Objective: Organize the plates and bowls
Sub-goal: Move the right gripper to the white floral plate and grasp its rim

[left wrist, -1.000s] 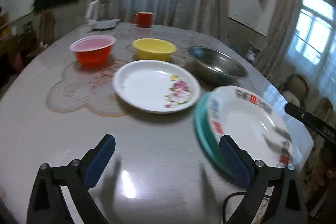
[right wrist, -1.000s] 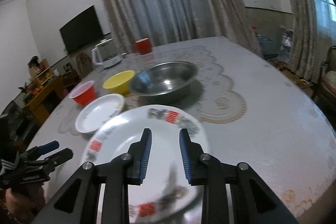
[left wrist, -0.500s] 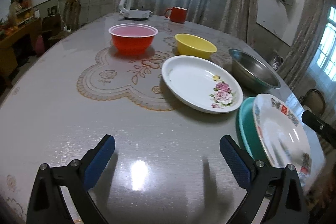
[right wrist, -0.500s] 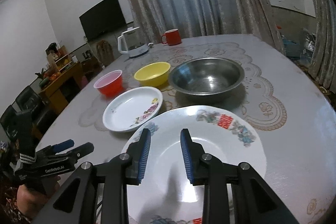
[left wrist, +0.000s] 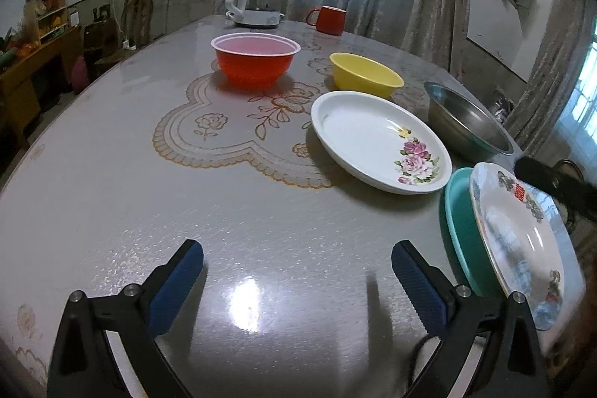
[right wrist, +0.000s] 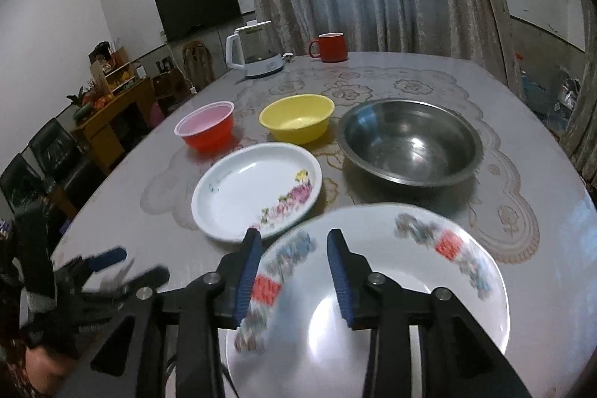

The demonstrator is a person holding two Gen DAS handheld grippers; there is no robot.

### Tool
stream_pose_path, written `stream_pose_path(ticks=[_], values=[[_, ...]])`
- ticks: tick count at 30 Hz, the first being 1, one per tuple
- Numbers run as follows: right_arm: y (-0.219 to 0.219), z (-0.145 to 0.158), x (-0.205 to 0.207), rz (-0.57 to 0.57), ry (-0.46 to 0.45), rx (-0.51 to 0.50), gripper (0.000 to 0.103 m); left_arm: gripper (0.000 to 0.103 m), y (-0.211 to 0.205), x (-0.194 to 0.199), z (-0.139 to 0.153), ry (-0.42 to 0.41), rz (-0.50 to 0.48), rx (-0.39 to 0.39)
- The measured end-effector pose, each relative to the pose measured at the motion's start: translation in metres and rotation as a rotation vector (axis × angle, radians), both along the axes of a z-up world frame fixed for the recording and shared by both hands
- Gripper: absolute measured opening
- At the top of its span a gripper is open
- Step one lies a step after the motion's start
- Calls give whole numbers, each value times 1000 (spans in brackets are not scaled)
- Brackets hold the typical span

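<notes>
A patterned plate (right wrist: 391, 286) lies on a teal plate (left wrist: 462, 230) at the table's near right edge. My right gripper (right wrist: 294, 248) hovers over the patterned plate's near-left rim. Its jaws are opening, the rim runs below the gap, and the pads do not press on it. My left gripper (left wrist: 298, 271) is open and empty over bare tabletop, left of the stacked plates. Further back are a white floral plate (left wrist: 377, 140), a red bowl (left wrist: 255, 62), a yellow bowl (left wrist: 365, 75) and a steel bowl (left wrist: 466, 125).
A white kettle (left wrist: 257, 2) and a red mug (left wrist: 328, 19) stand at the far edge of the table (left wrist: 112, 193). A lace-pattern mat lies under the bowls. Chairs and a wooden sideboard (right wrist: 112, 114) stand to the left. A hand holds the left gripper (right wrist: 108, 258).
The right gripper's jaws have spread wider over the patterned plate's rim. The left gripper has swung left, so the dishes sit further right in its view; it stays open.
</notes>
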State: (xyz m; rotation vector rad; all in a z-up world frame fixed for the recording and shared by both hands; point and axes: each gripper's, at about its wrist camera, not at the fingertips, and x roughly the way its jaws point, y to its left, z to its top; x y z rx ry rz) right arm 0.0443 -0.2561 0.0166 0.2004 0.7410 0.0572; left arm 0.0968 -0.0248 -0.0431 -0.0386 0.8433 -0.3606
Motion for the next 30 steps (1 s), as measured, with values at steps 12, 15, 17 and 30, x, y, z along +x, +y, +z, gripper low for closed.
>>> stream_pose_path(ticks=[12, 15, 17, 30], values=[[7, -11, 72, 39, 133, -107, 37, 102, 17, 11, 1, 17, 48, -25], [7, -18, 86, 45, 168, -137, 37, 102, 20, 15, 1, 25, 60, -28], [7, -25, 97, 44, 195, -158, 37, 102, 21, 18, 1, 28, 60, -32], [6, -55, 147, 53, 347, -97, 26, 102, 10, 45, 11, 2, 27, -49]])
